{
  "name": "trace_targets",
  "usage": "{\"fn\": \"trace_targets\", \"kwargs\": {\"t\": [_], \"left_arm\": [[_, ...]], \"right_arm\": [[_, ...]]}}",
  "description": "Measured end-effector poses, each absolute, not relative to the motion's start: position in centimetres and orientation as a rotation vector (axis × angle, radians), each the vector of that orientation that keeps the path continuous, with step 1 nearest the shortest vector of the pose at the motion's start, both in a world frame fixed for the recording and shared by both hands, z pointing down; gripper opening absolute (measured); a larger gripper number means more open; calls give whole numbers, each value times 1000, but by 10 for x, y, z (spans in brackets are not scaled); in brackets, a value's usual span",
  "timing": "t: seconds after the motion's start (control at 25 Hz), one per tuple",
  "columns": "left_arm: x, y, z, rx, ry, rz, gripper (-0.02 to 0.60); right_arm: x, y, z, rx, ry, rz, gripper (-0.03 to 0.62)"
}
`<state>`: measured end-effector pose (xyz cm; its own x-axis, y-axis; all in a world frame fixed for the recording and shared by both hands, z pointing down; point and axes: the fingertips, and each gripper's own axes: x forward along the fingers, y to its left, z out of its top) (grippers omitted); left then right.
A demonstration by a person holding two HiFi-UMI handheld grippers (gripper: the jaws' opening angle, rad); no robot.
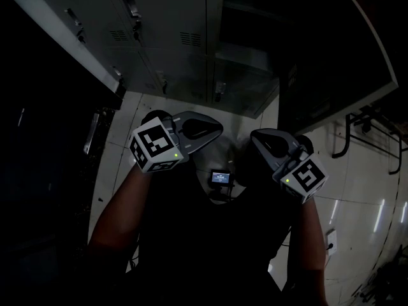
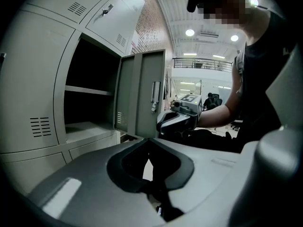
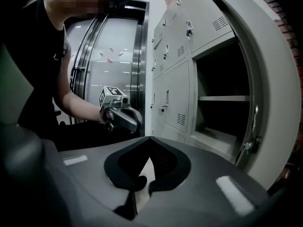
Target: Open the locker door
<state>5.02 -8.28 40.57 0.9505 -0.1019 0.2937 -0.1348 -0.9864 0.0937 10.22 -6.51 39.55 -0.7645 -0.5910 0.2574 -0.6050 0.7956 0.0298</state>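
No words or nos. can be read. The left marker cube (image 1: 155, 146) on the left gripper (image 1: 213, 131) & the right marker cube (image 1: 306, 176) on the right gripper (image 1: 258, 139) show only black & white squares, no letters. Small lit screen (image 1: 220, 177), at 6 o'clock between them: too tiny to read. Red marks (image 3: 110, 56) on the glass door (image 3: 113, 70), 11 o'clock in the right gripper view: too blurry.

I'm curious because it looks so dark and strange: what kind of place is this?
Probably a locker area in an office or workshop building: a bank of grey metal lockers, one open locker with a shelf, and a shiny tiled floor.
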Motion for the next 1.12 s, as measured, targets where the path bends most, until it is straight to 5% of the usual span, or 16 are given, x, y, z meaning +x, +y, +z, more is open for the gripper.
{"fn": "trace_targets", "kwargs": {"t": [1.12], "left_arm": [[46, -88, 402, 2985, -191, 370, 11]], "right_arm": [[103, -72, 398, 964, -2705, 69, 0]]}}
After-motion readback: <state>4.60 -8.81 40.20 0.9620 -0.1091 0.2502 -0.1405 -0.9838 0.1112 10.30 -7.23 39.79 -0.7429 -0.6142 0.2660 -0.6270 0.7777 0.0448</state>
